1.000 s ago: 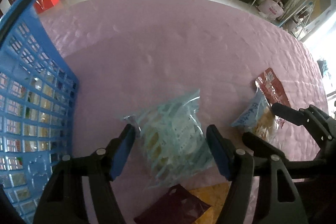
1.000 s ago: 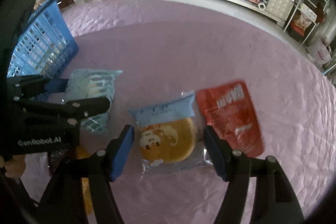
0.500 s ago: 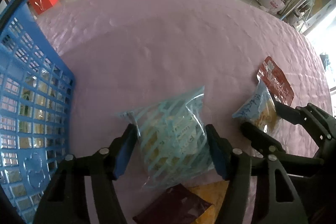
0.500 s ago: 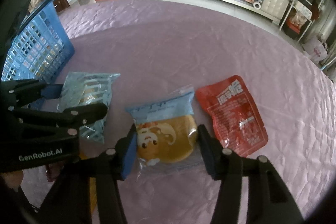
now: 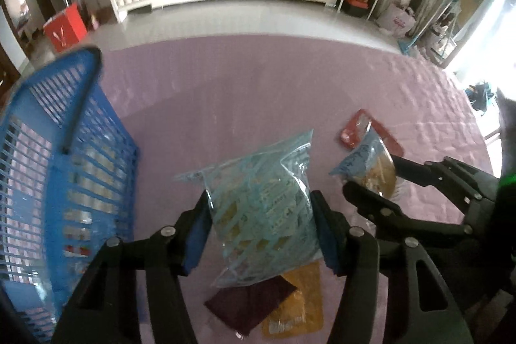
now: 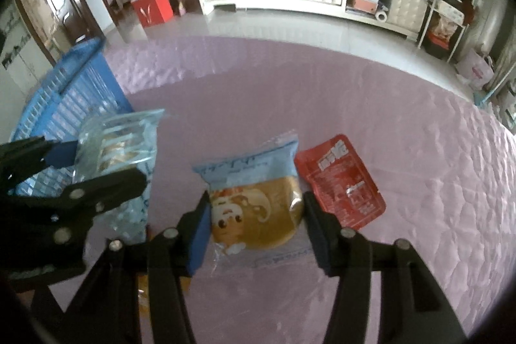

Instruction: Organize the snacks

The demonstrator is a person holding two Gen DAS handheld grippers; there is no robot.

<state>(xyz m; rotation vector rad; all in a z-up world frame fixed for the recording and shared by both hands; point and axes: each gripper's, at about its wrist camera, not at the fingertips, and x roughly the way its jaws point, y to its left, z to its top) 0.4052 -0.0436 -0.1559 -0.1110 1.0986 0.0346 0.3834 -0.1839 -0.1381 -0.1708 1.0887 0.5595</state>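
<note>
Glossy plastic snack bag (image 5: 261, 211), quilted cloth (image 5: 258, 92) — matt

The left gripper (image 5: 261, 231) points steeply downward, and its jaws, which have just been closing, press on a pale blue packet (image 5: 261, 215). Beside it, the right gripper (image 6: 254, 224) is tilted down likewise, its fingers (image 6: 200, 228) clamped on a bun packet (image 6: 254, 205).

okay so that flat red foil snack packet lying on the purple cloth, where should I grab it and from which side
Take the flat red foil packet by its long side edges near the middle, coming straight down from above. It lies flat on the purple quilted cloth, so there is nothing to get under; its narrow width probably fits between open jaws. Its left edge sits close to the bun packet, so slide in carefully there.
</note>
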